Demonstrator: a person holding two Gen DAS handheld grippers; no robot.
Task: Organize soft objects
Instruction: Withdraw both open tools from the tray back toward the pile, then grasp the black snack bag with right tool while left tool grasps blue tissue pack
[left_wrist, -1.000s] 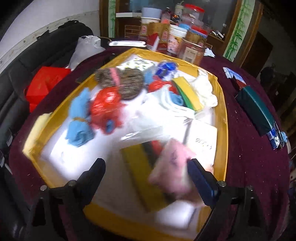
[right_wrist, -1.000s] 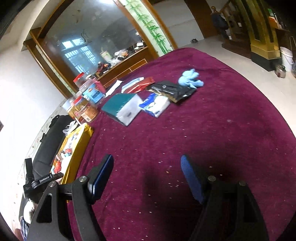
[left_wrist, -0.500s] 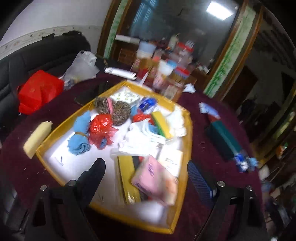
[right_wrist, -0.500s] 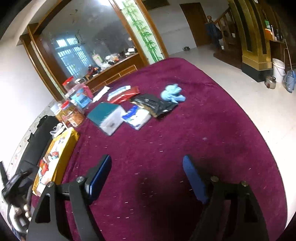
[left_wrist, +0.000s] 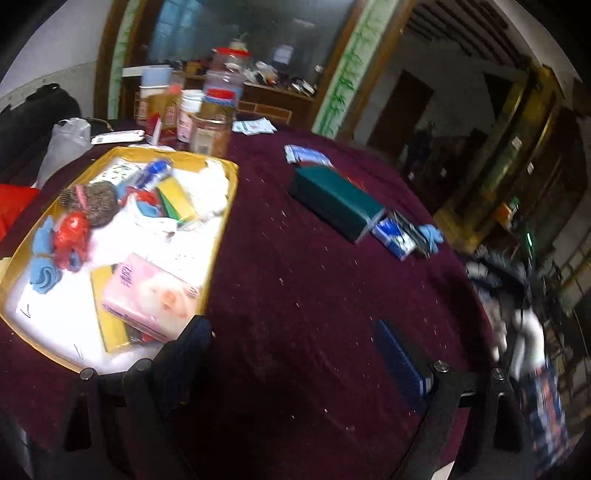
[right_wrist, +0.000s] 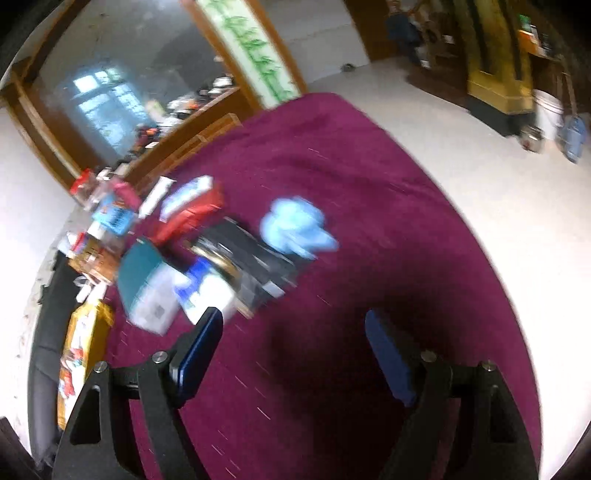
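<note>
Round table under a maroon cloth (left_wrist: 295, 280), sorting partly done.

The yellow tray (left_wrist: 225, 221) already holds a heap of soft goods, the pink tissue pack (left_wrist: 147, 295) nearest; a light blue cloth (right_wrist: 295, 229), a teal box (left_wrist: 332, 203) and small packets lie in a row outside it. I judge those remain. Left gripper (left_wrist: 291, 354) and right gripper (right_wrist: 291, 347) both hang spread wide and empty over bare cloth. Room is open between tray and row; the table rim drops off just beyond the blue cloth.
</note>
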